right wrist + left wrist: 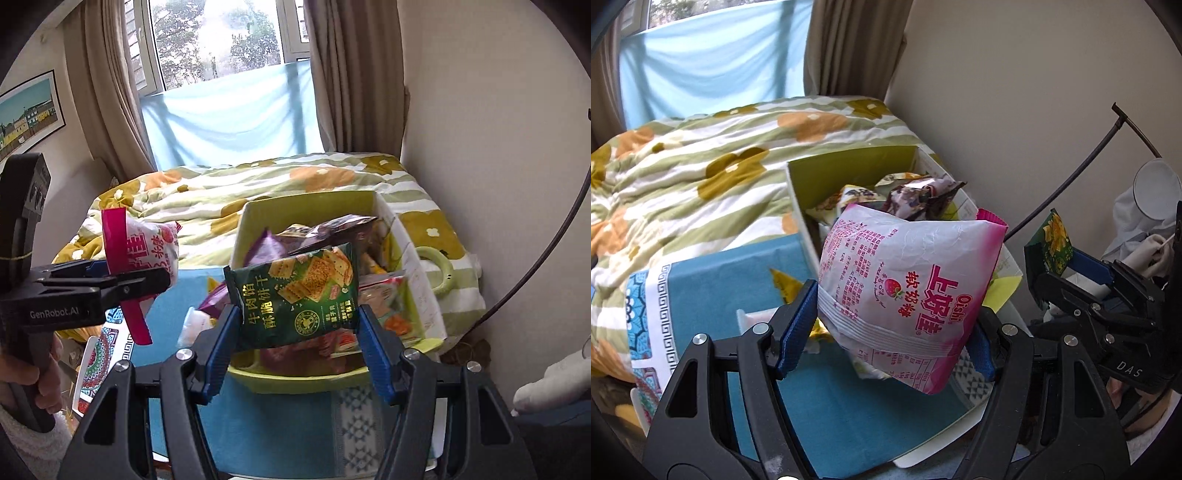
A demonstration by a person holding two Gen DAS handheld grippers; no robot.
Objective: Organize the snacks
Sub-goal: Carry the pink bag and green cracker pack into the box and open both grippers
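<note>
Two packets hang short of the green snack box (255, 376), the left gripper (894, 325) clamped on the pink Oishi strawberry candy bag (905, 295), the right gripper (299, 325) on the green beef cracker packet (295, 299); lowering each over the box before releasing seems wisest.

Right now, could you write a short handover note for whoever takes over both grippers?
Left gripper: shut on the pink Oishi candy bag, held in the air beside the box.
Right gripper: shut on the dark green cracker bag, held above the near edge of the green box.
The box sits on the blue cloth in front of the bed and already holds several snack packets.
A few small packets lie on the cloth left of the box.
Left to do, probably: place both held bags, then collect the loose packets.
</note>
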